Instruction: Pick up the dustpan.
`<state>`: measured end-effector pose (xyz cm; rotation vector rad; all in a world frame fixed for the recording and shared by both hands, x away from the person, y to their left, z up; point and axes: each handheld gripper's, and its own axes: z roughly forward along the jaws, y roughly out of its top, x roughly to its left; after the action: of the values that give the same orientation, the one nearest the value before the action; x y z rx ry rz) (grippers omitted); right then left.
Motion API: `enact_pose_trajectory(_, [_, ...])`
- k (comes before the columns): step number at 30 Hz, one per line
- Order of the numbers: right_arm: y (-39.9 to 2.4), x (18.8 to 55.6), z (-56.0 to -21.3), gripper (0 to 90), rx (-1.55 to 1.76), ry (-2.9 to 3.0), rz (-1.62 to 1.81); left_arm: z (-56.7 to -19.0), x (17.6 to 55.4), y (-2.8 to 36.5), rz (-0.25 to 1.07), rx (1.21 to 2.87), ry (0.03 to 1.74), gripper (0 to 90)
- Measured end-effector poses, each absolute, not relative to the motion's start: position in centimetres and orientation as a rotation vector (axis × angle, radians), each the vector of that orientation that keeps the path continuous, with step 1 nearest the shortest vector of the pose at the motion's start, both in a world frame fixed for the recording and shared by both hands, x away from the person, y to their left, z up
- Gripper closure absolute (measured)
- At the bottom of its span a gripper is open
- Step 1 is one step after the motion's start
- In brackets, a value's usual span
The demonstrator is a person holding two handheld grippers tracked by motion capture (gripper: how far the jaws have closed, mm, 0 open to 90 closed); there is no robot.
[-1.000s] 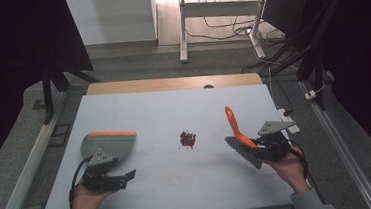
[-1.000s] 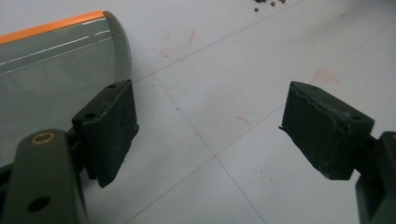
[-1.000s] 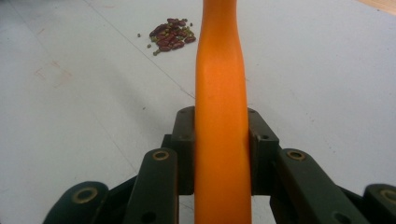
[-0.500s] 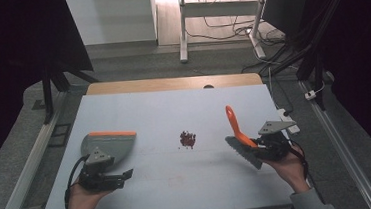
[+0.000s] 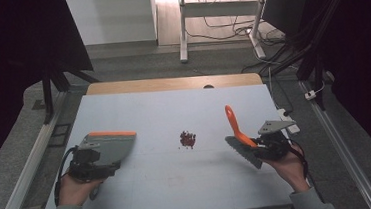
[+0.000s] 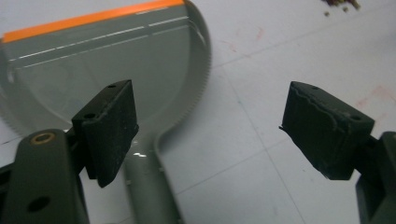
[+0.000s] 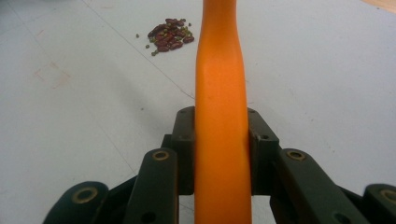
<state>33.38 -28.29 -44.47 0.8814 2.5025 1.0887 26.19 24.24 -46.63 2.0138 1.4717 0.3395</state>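
A grey dustpan (image 5: 107,146) with an orange front lip lies flat on the table's left side. My left gripper (image 5: 97,165) hovers over its handle. In the left gripper view the jaws (image 6: 210,112) stand wide open, and the dustpan's handle (image 6: 147,186) passes beneath the left pad without being pinched. On the right, my right gripper (image 5: 258,147) is shut on a brush with an orange handle (image 5: 234,123) and a grey bristle head (image 5: 242,152), tilted above the table. The right gripper view has both pads of that gripper (image 7: 219,126) pressed on the handle (image 7: 219,70). A small pile of dark red beans (image 5: 188,139) (image 7: 168,35) sits between the two tools.
The pale table (image 5: 174,108) has a wooden strip along its far edge (image 5: 172,83). Beyond it are a white desk frame (image 5: 182,29) and cables on the floor (image 5: 280,62). A metal rail (image 5: 32,161) runs along the left side.
My left gripper has risen slightly and shifted a little farther from the person, over the dustpan's handle. The dustpan, the brush and the right gripper have stayed put.
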Motion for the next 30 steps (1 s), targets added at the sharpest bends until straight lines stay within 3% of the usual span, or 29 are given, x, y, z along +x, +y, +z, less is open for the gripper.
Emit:
enact_pose_trajectory(13, [-28.7,33.4,-44.7,70.3,0.910,2.496,1.075,-46.9,25.0,27.7,0.268,1.999,1.615,18.7])
enact_pose_trajectory(30, [-28.5,33.5,-45.0,70.3,0.903,2.512,1.053,-49.8,26.3,27.6,0.155,2.014,1.730,19.9])
